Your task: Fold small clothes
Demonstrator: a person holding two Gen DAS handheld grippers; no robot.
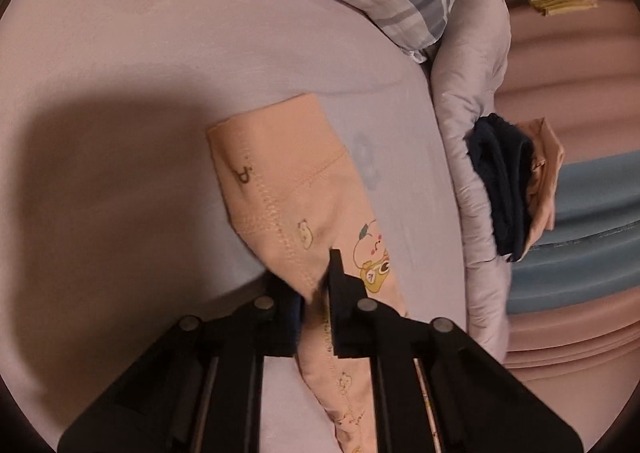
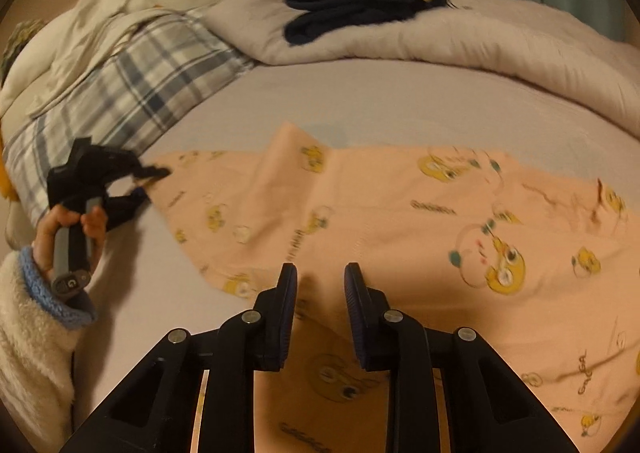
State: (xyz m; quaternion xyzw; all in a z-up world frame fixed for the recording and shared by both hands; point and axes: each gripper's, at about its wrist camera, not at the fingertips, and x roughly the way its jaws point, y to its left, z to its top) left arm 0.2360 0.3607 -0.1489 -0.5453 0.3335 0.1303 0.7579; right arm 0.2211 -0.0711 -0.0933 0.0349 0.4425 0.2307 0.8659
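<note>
The left hand-held gripper (image 1: 320, 285) is clenched on a stitched edge of the peach cartoon-print garment (image 1: 280, 189). The right hand-held gripper (image 2: 320, 293) hovers over it, jaws apart, gripping nothing. The soft cotton lies flat on the lilac bed (image 2: 400, 93), beside a plaid pillow (image 2: 132, 93).

Bare sheet (image 2: 360, 93) ahead; rolled quilt (image 2: 480, 49) blocks beyond.

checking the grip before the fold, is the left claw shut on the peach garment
Yes, in the left wrist view the left claw is pinched closed on an edge of the peach cartoon-print garment.
</note>
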